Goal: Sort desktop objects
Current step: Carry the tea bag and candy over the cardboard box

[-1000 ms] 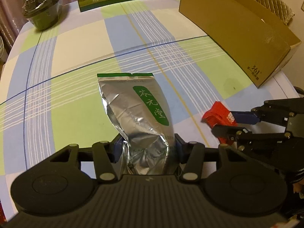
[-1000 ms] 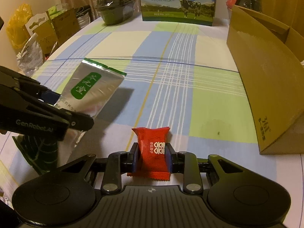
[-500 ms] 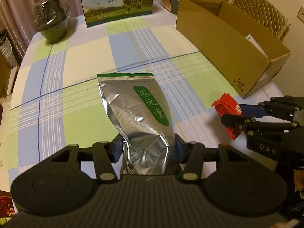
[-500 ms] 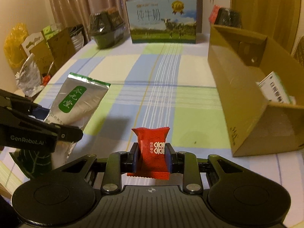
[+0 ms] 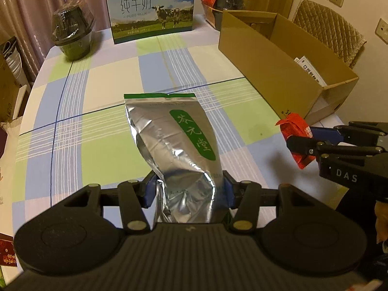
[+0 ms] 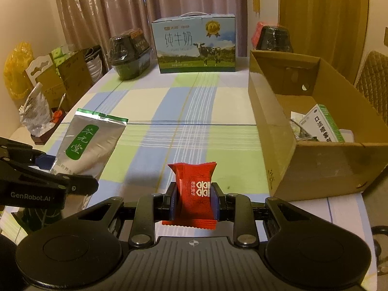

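My left gripper (image 5: 186, 190) is shut on the lower end of a silver foil pouch (image 5: 169, 135) with a green label and holds it above the checked tablecloth. The pouch also shows in the right wrist view (image 6: 89, 143). My right gripper (image 6: 195, 200) is shut on a red candy packet (image 6: 194, 184), lifted above the table; it shows at the right of the left wrist view (image 5: 294, 131). An open cardboard box (image 6: 312, 167) stands to the right, with a white and green carton (image 6: 320, 126) inside.
A blue milk carton box (image 6: 195, 46) stands at the table's far edge. A dark wrapped bowl (image 6: 128, 53) sits far left, another (image 6: 274, 38) behind the cardboard box. Bags and boxes (image 6: 48, 84) stand beyond the table's left edge. A chair (image 5: 327, 31) is at the right.
Both grippers have risen away from the table with their objects held. The view now takes in the whole table and the inside of the cardboard box.
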The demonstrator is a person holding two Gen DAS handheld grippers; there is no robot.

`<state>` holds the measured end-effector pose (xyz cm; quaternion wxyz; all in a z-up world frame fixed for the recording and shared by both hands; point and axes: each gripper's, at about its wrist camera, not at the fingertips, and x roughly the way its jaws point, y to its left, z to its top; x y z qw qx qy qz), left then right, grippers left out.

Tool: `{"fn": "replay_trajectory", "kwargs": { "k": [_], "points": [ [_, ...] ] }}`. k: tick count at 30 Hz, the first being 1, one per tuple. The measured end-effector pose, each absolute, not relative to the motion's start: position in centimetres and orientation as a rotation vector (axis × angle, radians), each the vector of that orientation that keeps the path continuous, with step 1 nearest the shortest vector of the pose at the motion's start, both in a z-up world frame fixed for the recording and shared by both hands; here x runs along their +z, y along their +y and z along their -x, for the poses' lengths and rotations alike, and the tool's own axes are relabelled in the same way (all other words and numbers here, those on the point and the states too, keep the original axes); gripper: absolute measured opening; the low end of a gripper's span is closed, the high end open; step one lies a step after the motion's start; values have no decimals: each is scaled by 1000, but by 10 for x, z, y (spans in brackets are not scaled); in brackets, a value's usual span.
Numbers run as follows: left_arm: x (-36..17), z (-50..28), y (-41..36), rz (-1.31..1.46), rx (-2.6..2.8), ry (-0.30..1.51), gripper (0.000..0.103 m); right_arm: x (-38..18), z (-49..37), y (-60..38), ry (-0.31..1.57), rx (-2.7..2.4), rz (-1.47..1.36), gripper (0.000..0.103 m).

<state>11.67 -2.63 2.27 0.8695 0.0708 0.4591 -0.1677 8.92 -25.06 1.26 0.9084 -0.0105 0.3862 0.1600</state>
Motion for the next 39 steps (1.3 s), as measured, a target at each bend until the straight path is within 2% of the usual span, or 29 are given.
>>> {"fn": "replay_trajectory", "kwargs": {
  "k": [13,28,39],
  "points": [
    [55,-119,-63,-148,-402,905,48,46,-90,-286,732,276,-2,25],
    [98,-151,-168,-152,-552,825,48,91,-129,-373,660,157,-11,25],
    [109,-178,-233,-146,-618,813,49,100,-158,-425,653,114,-8,25]
  ]
}}
